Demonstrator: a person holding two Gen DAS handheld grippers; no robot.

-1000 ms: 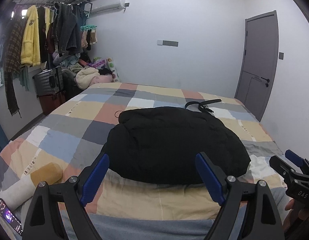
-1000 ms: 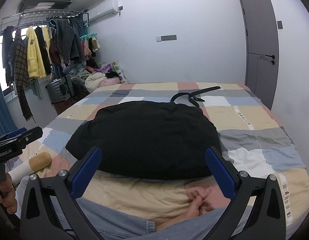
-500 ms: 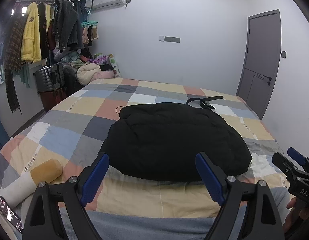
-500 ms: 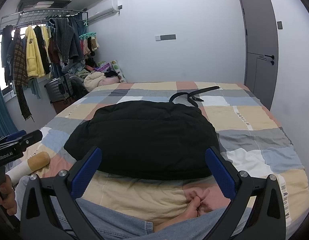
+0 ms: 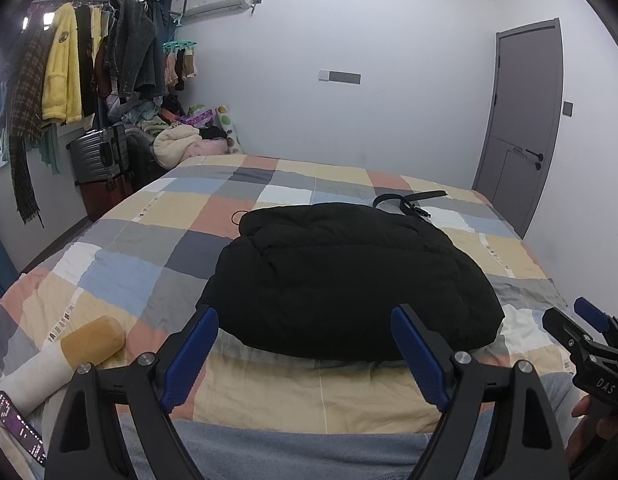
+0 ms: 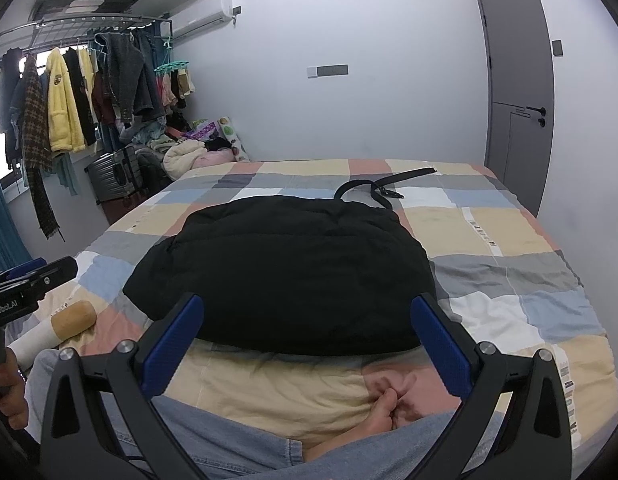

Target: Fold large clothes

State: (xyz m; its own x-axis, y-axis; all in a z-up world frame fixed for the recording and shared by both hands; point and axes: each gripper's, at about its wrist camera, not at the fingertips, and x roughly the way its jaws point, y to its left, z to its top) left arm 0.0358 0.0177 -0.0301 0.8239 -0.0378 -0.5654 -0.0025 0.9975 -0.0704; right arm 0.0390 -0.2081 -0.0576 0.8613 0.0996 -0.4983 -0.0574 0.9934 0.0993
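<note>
A black puffy garment (image 5: 345, 276) lies folded into a rounded bundle in the middle of the checked bed cover (image 5: 157, 248). It also shows in the right wrist view (image 6: 285, 268). My left gripper (image 5: 305, 344) is open and empty, held above the near edge of the bed, just short of the garment. My right gripper (image 6: 307, 330) is open and empty, likewise in front of the garment's near edge. The right gripper also shows at the right edge of the left wrist view (image 5: 593, 344).
A black belt (image 5: 409, 202) lies on the bed behind the garment. A yellow-and-white roll (image 5: 69, 356) and a phone (image 5: 17, 426) lie at the near left. The person's jeans and foot (image 6: 385, 404) are below. Clothes rack (image 5: 81, 60) and suitcase (image 5: 99, 160) stand left; a door (image 5: 521, 120) right.
Both grippers have risen and tilted slightly, so the garment sits a little lower in view. Both stay open and empty. The garment has not moved.
</note>
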